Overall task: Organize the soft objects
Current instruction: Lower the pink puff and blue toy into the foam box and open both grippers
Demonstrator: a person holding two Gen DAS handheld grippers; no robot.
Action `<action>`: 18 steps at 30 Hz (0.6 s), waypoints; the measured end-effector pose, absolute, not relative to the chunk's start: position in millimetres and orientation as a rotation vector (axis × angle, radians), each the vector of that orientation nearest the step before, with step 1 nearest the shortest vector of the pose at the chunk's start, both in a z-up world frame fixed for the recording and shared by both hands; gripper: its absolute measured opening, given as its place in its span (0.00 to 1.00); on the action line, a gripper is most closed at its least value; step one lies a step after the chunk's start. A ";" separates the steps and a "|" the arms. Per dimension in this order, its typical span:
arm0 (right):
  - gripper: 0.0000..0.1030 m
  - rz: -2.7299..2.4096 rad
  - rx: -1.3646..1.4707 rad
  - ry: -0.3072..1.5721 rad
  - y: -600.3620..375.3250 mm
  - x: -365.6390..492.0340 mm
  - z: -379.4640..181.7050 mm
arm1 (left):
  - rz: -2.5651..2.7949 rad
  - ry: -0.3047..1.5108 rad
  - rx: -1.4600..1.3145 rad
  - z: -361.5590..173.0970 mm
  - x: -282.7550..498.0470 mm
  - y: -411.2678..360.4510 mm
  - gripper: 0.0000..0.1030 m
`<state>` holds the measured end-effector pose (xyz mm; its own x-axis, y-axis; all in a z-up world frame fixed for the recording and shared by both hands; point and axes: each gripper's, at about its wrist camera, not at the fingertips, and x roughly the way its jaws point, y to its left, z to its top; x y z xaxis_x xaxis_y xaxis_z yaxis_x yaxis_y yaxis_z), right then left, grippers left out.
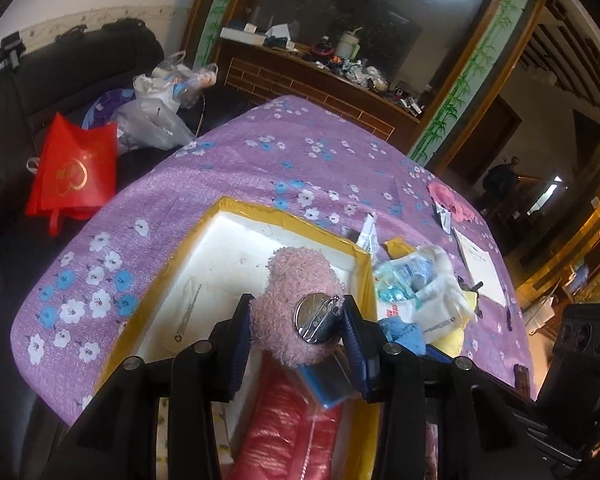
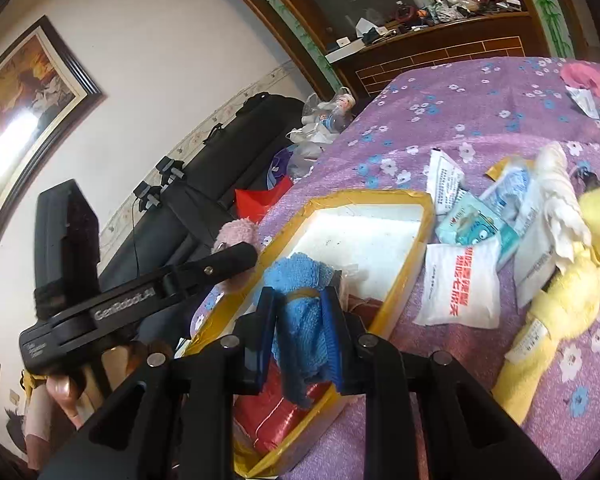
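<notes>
The left gripper (image 1: 298,330) is clamped on a pink plush brooch (image 1: 300,300) and the right gripper (image 2: 298,316) on a blue cloth (image 2: 300,288), both over the yellow-rimmed foam box (image 1: 236,210). Lower each well inside before parting the fingers, clear of the rim.

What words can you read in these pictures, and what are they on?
"GenRobot.AI": on the black arm of the left gripper, seen from the right wrist.
Red Chinese print on the white packet: too blurred to read.
Gold writing on the red bag: too blurred.
Small print on the folded leaflet: too small.
</notes>
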<state>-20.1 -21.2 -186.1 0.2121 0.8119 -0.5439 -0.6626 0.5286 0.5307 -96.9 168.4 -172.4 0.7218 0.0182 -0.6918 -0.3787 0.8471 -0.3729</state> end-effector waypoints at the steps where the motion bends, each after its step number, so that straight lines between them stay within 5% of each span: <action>1: 0.22 1.033 0.196 0.887 -19.2 -19.2 -186.8 | 0.247 0.737 -0.518 -173.2 -95.3 172.1 0.43; 18: 0.23 0.942 0.172 0.963 21.8 27.2 -216.0 | 0.324 0.959 -0.533 -235.2 -41.6 210.8 0.43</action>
